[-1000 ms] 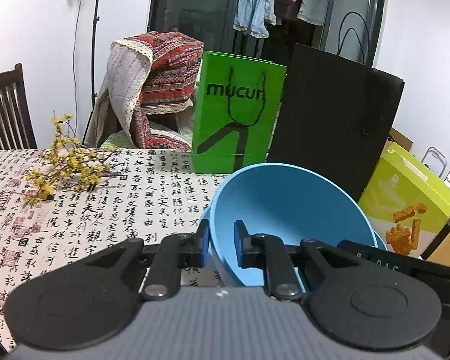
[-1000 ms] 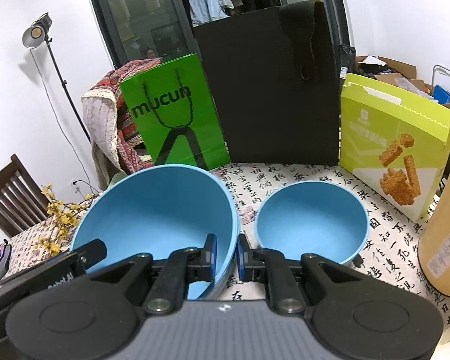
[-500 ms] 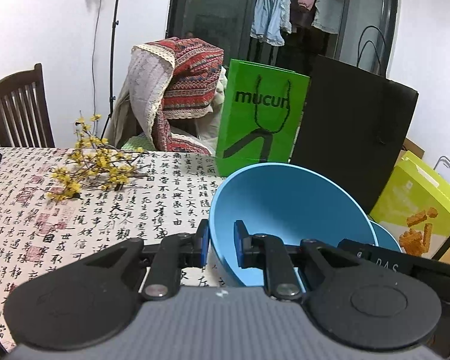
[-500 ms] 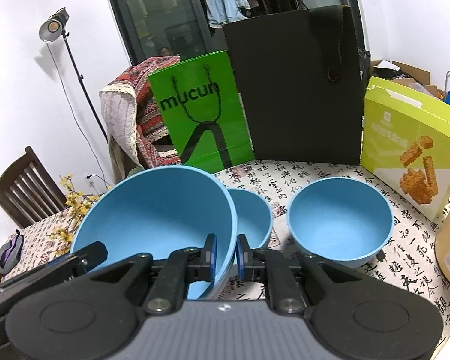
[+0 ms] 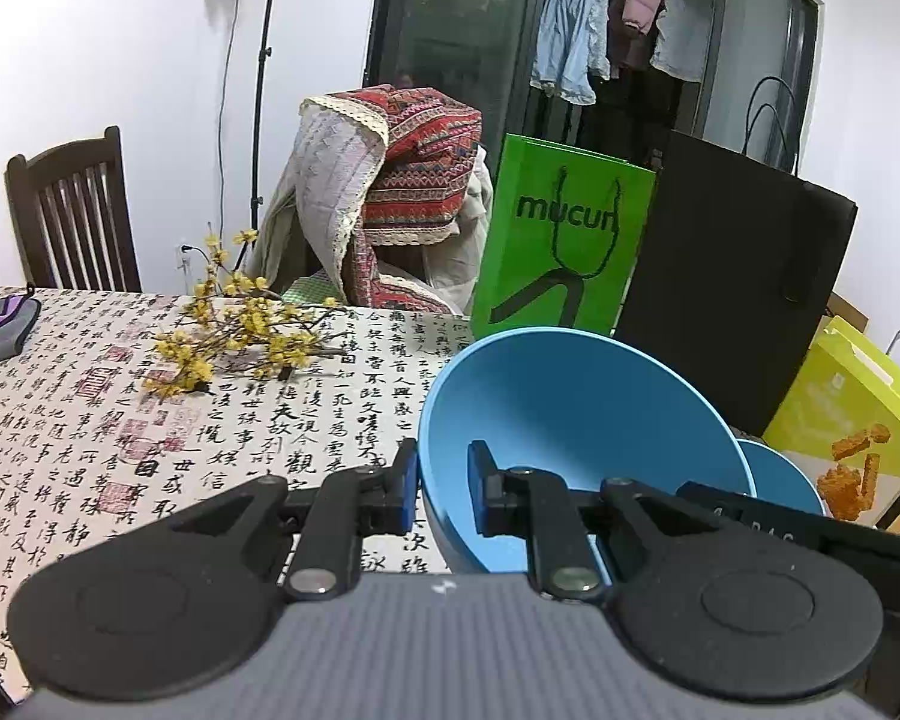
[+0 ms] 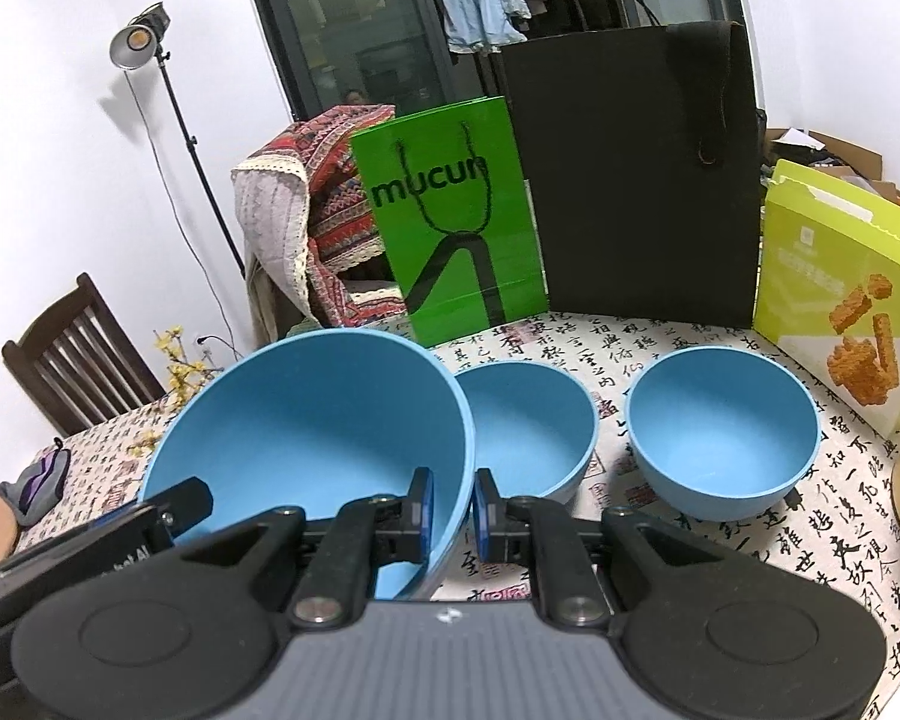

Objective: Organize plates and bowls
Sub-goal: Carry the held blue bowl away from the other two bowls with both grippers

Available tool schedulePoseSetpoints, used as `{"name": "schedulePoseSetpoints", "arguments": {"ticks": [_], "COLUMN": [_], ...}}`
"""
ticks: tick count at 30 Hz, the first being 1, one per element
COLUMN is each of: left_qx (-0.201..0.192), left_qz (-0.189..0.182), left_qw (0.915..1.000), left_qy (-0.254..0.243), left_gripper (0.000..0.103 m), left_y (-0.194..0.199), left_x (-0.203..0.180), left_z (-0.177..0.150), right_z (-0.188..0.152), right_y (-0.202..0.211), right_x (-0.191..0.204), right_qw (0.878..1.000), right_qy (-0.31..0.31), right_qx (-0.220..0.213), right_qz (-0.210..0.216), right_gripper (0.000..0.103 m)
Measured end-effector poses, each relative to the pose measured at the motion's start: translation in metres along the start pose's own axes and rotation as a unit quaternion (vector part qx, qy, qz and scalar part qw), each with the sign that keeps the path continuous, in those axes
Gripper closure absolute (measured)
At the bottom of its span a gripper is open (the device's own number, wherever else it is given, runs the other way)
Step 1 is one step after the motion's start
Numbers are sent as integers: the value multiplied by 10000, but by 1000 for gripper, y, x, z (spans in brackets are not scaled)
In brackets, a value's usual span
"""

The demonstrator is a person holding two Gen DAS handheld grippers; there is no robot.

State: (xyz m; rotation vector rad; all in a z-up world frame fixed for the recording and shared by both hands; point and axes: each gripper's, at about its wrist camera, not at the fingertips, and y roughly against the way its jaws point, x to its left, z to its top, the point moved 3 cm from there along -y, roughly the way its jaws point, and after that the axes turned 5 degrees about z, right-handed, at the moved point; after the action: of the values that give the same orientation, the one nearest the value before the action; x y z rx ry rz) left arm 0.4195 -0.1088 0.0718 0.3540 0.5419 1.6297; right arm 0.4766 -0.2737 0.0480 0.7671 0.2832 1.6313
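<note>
With both grippers clamped on opposite sides of its rim, the large blue bowl [image 6: 306, 426] is held tilted above the tablecloth [image 5: 90, 420].

Left gripper [image 5: 443, 487]: jaws nearly shut, one pad outside the bowl wall, one inside, pinching the rim on the bowl's left side. Right gripper [image 6: 448, 510]: same story, jaws almost closed, rim wall sandwiched between the blue pads on the bowl's right side. In the right wrist view the left gripper's black body pokes in at the bowl's lower left edge; in the left wrist view the right gripper's body shows at the bowl's lower right.

Counts, right wrist view:
- blue bowls: 3 total. 1 large (held), 2 smaller on the cloth.
- paper bags: 2, one green bag [image 6: 450, 222] and one black bag [image 6: 636, 180], both upright behind the large bowl.
- yellow-green snack box [image 6: 840, 294]: 1, far right of the large bowl.
- yellow flower sprig [image 5: 240, 330]: 1, lying left of the large bowl.
- wooden chair [image 5: 72, 216]: 1, past the table's far left edge.

Relative to the large bowl: middle small bowl [image 6: 528, 426] sits just behind its right rim, partly hidden by it; contact cannot be judged. Second small bowl [image 6: 723, 426] stands further right, clear of the middle one, upright. Left wrist view catches only a sliver of one small bowl past the large bowl's right edge.
</note>
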Motion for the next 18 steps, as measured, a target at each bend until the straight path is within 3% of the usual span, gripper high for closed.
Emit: {"name": "schedulePoseSetpoints", "arguments": {"ticks": [18], "left_qx": [-77], "left_qz": [333], "left_qw": [9992], "left_qy": [195], "left_gripper": [86], "left_y": [22], "left_x": [39], "left_z": [-4], "right_z": [-16], "right_y": [1], "right_x": [36], "right_qw": [9992], "right_qy": [234], "right_qx": [99], "right_qz": [299], "right_gripper": [90]}}
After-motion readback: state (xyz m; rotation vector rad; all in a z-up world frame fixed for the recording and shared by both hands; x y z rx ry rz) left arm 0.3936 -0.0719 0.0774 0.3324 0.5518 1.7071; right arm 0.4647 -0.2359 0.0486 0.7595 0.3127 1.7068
